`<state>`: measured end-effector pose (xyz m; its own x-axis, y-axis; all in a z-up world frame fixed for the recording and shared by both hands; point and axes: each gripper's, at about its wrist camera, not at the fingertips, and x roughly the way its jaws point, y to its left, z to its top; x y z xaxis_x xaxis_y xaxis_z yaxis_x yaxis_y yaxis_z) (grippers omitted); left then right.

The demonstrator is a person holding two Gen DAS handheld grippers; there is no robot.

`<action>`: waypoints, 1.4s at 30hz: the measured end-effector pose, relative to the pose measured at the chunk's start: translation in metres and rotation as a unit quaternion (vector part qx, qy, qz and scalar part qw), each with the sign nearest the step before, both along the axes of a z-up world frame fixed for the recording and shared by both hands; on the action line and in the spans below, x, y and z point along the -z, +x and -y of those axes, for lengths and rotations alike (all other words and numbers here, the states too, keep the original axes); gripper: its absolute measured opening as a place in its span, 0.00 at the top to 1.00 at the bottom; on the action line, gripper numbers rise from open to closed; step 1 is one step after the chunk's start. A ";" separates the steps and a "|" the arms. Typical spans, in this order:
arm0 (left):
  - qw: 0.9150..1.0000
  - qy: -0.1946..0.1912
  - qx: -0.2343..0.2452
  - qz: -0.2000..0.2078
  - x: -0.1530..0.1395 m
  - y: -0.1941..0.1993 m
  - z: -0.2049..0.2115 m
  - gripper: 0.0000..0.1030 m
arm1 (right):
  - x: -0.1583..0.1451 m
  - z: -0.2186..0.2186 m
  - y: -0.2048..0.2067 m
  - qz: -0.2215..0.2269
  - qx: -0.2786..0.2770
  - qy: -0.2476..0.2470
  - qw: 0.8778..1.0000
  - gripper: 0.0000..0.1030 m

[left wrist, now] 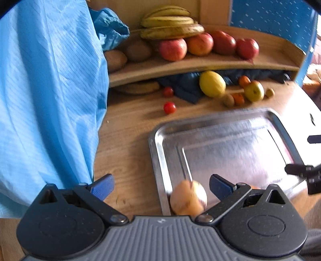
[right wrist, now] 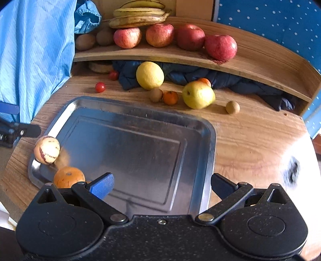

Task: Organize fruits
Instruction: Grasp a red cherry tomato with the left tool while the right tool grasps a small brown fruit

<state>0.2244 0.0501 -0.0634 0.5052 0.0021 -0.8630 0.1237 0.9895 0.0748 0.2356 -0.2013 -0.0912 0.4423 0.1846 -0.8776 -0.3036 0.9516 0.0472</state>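
This looks like a home, at a wood-grain tabletop (right wrist: pixel 250 136) with a raised curved wooden shelf (right wrist: pixel 240 66) stacked with red apples (right wrist: pixel 220 47) and yellow-brown bananas (right wrist: pixel 138 20). A dark blue quilted garment (right wrist: pixel 230 80) lies stuffed under the shelf, and a pale blue striped cloth (left wrist: pixel 46 90) hangs alongside.

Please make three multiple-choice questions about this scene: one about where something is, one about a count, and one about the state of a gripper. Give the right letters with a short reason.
1. Where is the striped pale fruit?
A) on the shelf
B) at the tray's left edge
C) on the dark cloth

2. How many red apples are on the shelf?
A) two
B) four
C) six

3. What is the state of the right hand-held gripper?
A) open and empty
B) shut on an orange
C) shut on the lemon

Answers:
1 B: it sits at the tray rim, near the orange.
2 B: four apples stand in a row under the bananas.
3 A: its fingers stand wide apart with nothing between them.
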 end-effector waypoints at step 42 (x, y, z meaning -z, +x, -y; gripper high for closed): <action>0.995 -0.021 -0.095 -0.008 0.057 0.152 0.032 0.05 | 0.045 -0.058 0.140 0.073 -0.178 -0.030 0.981 0.32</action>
<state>0.3765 0.0185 -0.1206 0.4849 0.0608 -0.8724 -0.0658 0.9973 0.0329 0.3760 -0.1428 -0.1362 0.4819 0.2998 -0.8234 -0.6160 0.7842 -0.0749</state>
